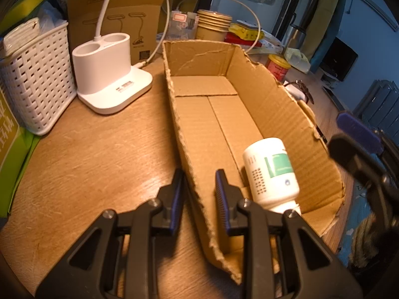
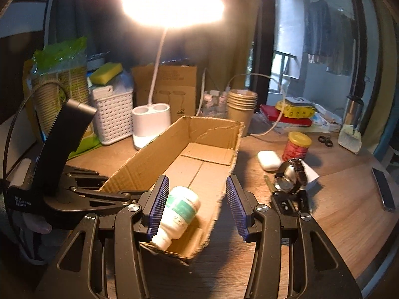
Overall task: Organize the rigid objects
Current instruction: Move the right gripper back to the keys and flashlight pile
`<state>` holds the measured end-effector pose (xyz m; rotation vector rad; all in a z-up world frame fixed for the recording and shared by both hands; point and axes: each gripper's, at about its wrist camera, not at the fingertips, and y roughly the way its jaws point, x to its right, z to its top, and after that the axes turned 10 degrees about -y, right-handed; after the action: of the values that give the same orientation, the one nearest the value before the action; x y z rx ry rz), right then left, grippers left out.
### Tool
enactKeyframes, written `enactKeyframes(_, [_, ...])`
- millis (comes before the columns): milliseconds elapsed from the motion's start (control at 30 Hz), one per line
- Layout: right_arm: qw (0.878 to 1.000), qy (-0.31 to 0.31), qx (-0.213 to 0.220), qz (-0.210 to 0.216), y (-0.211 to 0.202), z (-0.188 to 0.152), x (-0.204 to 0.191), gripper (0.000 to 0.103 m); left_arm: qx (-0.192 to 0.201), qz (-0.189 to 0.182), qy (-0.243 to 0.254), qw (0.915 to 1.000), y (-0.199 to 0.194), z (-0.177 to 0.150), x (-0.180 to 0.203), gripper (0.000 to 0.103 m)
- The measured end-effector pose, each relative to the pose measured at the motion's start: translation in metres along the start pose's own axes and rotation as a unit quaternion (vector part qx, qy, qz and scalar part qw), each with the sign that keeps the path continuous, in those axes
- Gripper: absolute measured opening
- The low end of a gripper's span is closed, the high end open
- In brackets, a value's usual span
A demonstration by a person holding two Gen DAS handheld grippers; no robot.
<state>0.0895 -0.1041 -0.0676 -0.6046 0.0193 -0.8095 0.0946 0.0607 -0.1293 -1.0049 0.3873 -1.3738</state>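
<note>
bottle (image 2: 180,211): white with a green label, lying on its side on the floor of the box, near end, cap toward the cameras
box (image 1: 261,104): open cardboard, torn rim, long axis running away across the bench (image 1: 87,154)
left gripper (image 1: 199,191): fingers narrow, clamped on the box's left wall, one pad outside, one inside
right gripper (image 2: 197,204): fingers partly open over the box's near end, straddling the right wall, gripping nothing; bottle just beside the left pad, contact unclear
right of box: watch (image 2: 290,177), white earbud case (image 2: 268,160), red jar (image 2: 298,145)
left of box: lit lamp (image 2: 150,124), white basket (image 1: 37,87)
behind box: paper cups (image 2: 242,106)
</note>
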Motion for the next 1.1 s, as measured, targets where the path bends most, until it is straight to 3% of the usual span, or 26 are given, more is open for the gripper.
enactKeyframes(433, [0.996, 0.052, 0.007, -0.069, -0.015, -0.010, 0.049, 0.052, -0.001, -0.001, -0.001, 1.0000, 0.000, 0.000, -0.001, 0.028])
enactKeyframes(767, [0.989, 0.083, -0.021, -0.120, -0.006, -0.028, 0.084, 0.054, -0.001, -0.001, -0.001, 1.0000, 0.000, 0.000, -0.001, 0.028])
enactKeyframes(1100, [0.983, 0.110, -0.059, -0.136, 0.014, -0.046, 0.104, 0.058, -0.001, -0.001, -0.001, 1.0000, 0.000, 0.000, -0.001, 0.028])
